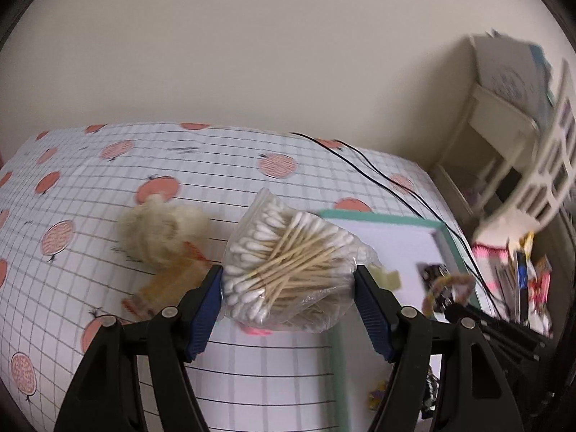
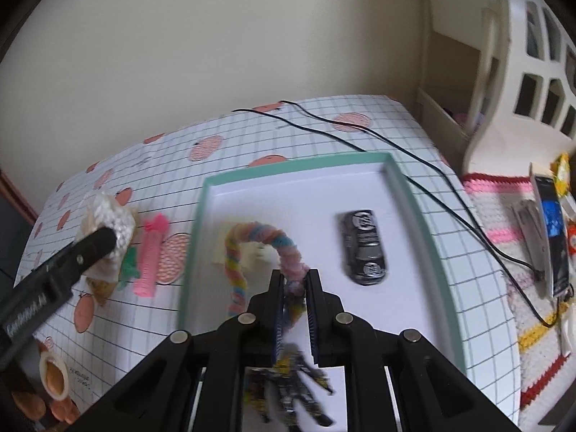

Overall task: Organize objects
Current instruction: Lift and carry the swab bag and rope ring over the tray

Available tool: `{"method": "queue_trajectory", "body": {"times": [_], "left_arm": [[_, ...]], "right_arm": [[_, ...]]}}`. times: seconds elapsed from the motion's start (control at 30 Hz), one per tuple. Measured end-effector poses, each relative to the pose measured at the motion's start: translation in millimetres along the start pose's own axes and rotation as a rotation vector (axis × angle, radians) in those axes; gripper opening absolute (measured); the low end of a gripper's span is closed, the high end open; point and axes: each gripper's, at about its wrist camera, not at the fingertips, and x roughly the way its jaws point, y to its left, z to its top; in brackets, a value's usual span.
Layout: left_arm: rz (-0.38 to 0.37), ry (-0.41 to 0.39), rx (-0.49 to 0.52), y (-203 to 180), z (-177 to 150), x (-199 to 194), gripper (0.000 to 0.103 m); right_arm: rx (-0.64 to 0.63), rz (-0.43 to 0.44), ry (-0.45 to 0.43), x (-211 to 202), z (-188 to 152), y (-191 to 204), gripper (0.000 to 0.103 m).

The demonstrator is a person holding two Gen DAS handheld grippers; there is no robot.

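Note:
My left gripper is shut on a clear bag of cotton swabs, held above the tablecloth. In the right wrist view the same bag shows as a white bundle at the left gripper's black finger. My right gripper is shut on a fuzzy pastel rainbow loop that arches over the teal-rimmed white tray. In the tray lie a black toy car, a cream card and a dark toy figure beneath the gripper.
On the peach-patterned grid tablecloth lie a cream fluffy ball, an orange wrapper, a pink fuzzy stick and a green bit. Black cables cross behind the tray. A white shelf unit and a phone stand right.

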Motion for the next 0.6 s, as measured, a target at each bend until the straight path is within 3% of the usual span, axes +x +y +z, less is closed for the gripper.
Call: {"method": "queue_trajectory", "body": {"times": [0.27,0.6], "left_arm": [[-0.058,0.059,0.076,-45,-11,12,0.072],[-0.086,0.131,0.107,-68,-25,27,0.072]], "right_arm": [[0.047,-0.044,0.026,2,-3,-30,0.013],[0.077,-0.077,0.107,14,-10,-52,0.013]]}}
